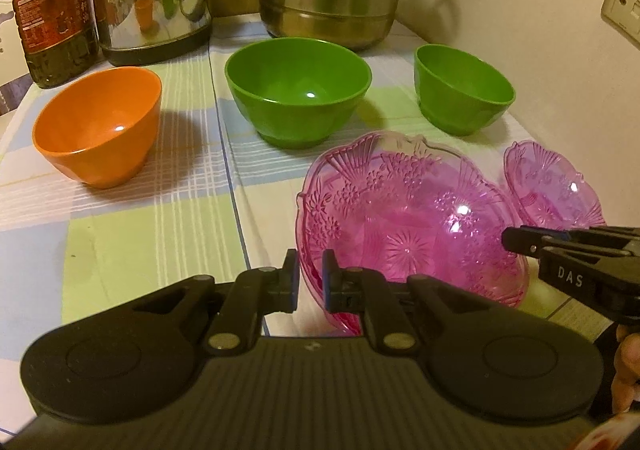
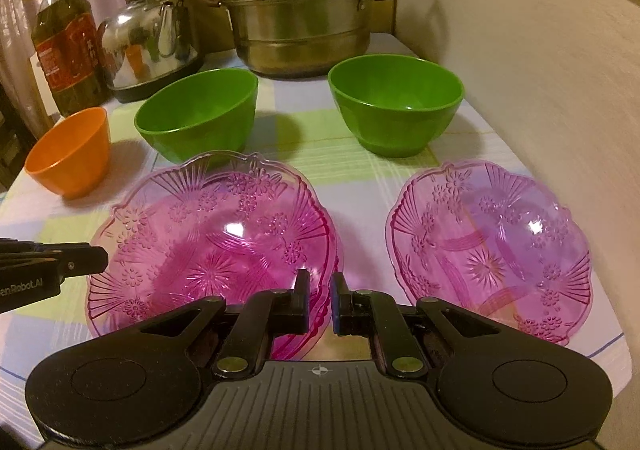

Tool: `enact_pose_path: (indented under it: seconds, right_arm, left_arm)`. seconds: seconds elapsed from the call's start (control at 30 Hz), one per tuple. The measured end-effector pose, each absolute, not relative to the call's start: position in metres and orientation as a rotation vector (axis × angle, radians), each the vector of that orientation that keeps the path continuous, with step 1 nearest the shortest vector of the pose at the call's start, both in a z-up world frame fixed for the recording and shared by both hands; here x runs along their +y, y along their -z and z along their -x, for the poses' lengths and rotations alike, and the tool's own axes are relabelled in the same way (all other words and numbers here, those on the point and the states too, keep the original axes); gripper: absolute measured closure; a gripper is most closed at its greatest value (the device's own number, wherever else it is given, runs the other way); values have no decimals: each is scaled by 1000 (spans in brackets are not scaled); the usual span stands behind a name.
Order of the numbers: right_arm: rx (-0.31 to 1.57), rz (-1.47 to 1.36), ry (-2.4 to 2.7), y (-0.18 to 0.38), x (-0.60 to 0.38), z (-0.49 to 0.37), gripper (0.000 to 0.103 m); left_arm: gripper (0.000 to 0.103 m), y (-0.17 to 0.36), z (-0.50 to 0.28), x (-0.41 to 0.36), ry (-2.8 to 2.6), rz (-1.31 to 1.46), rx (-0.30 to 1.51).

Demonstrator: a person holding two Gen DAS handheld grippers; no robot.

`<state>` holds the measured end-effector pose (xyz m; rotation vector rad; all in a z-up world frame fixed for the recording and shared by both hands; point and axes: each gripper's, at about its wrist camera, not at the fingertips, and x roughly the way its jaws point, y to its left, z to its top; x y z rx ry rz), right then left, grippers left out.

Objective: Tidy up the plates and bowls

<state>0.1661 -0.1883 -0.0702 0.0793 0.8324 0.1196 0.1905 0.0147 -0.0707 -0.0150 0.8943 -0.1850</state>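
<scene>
**Now pinched on both sides**

Held by its near rim: the dark pink dish (image 1: 408, 218). Left gripper (image 1: 310, 282) shut on it at 7 o'clock, right gripper (image 2: 320, 302) shut on it at 5 o'clock. At 3 o'clock and apart, the other pink dish (image 2: 492, 246), nearer the right gripper. Probably goes there next. Below, a checked cloth (image 1: 140, 230). Wall (image 2: 520, 70) close at 3 o'clock.

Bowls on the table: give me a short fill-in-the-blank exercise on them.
1. The left gripper is shut on the rim of a ___ dish.
2. Two bowls are green and one bowl is ___.
3. Beside the steamer pot stands a metal ___.

Missing words: pink; orange; kettle
</scene>
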Motion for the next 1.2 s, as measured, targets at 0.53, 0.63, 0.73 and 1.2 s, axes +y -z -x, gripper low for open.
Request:
enact_pose_path:
  seconds: [0.53, 0.63, 0.73, 1.2]
  right_arm:
    - [822, -73, -108, 78, -191, -170, 70]
    - [808, -91, -107, 73, -194, -168, 69]
    - [800, -115, -96, 68, -201, -162, 69]
    - [764, -169, 22, 39, -262, -133, 69]
  left_arm:
    - [79, 76, -190, 14, 153, 10, 873]
    - [78, 69, -186, 15, 142, 22, 860]
    - [78, 61, -182, 11, 150, 37, 849]
    - [75, 34, -170, -54, 255, 70, 827]
